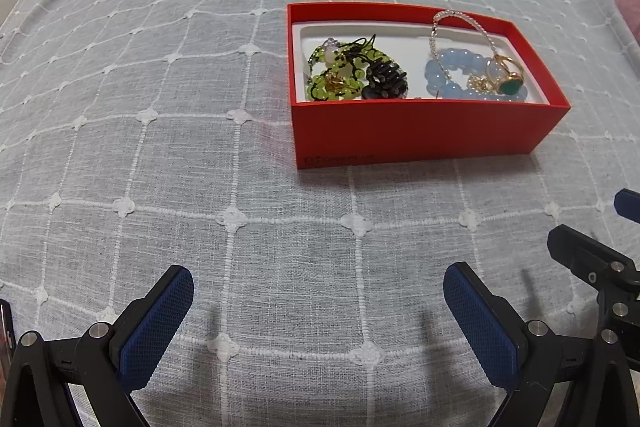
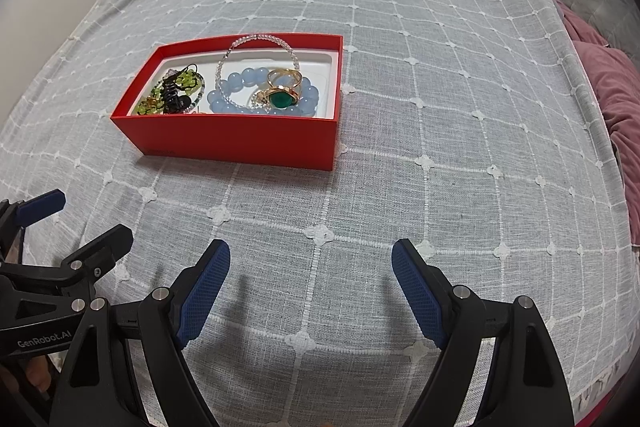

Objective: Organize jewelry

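— Two grippers hover low over the bedspread (image 2: 400, 99), and both are spread wide. The left gripper (image 1: 319, 277) has its blue-padded fingers (image 1: 156, 327) far apart with nothing between them but cloth. The right gripper (image 2: 311, 251) matches it: pads (image 2: 418, 293) splayed, holding nothing and touching nothing.

— And the jewelry?

— All of it sits in the red box (image 1: 420, 131), well ahead of both grippers. On the box's left lies a green beaded piece (image 1: 332, 83) tangled with black cord, touching a dark spiky ornament (image 1: 386, 81). On the right a blue bead bracelet (image 2: 244, 87) circles the floor of the white insert, a strand of small clear beads (image 2: 260, 39) arches up against the back wall, and a gold ring with a green stone (image 2: 282, 95) rests on the blue beads.

— What is hard to make out?

— The near wall of the box hides the lowest beads. A small gold item inside the green tangle is too snarled to name. Each camera catches the other gripper only partly, cut off at the frame edge.

— Any writing?

— "GenRobot.AI" reads in white on the left gripper's body in the right wrist view. Faint tone-on-tone lettering marks the box's front lower corner, not clearly legible.
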Motion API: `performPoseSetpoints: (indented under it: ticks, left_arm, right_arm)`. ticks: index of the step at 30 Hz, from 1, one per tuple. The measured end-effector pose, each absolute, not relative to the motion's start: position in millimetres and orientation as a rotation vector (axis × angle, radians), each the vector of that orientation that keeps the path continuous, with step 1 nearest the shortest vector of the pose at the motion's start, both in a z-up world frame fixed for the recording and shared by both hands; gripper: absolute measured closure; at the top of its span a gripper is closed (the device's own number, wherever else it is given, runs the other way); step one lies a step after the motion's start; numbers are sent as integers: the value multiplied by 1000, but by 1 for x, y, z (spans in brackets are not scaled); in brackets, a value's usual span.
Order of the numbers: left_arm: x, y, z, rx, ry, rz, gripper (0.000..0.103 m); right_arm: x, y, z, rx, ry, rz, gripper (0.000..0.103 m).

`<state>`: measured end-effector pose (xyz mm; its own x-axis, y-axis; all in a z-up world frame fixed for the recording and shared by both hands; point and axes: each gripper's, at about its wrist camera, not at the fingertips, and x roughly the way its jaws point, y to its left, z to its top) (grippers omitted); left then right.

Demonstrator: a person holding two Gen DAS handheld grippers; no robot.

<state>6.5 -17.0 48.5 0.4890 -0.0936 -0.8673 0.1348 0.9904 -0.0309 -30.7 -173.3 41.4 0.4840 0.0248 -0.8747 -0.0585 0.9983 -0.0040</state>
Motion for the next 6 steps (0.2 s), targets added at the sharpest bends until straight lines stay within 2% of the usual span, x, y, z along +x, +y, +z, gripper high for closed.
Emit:
performPoseSetpoints:
  ticks: [6]
  left_arm:
    - [5,-14,46,47,1047,-124,0]
  right_arm:
    - [-31,-171,36,-48,1070,47,18]
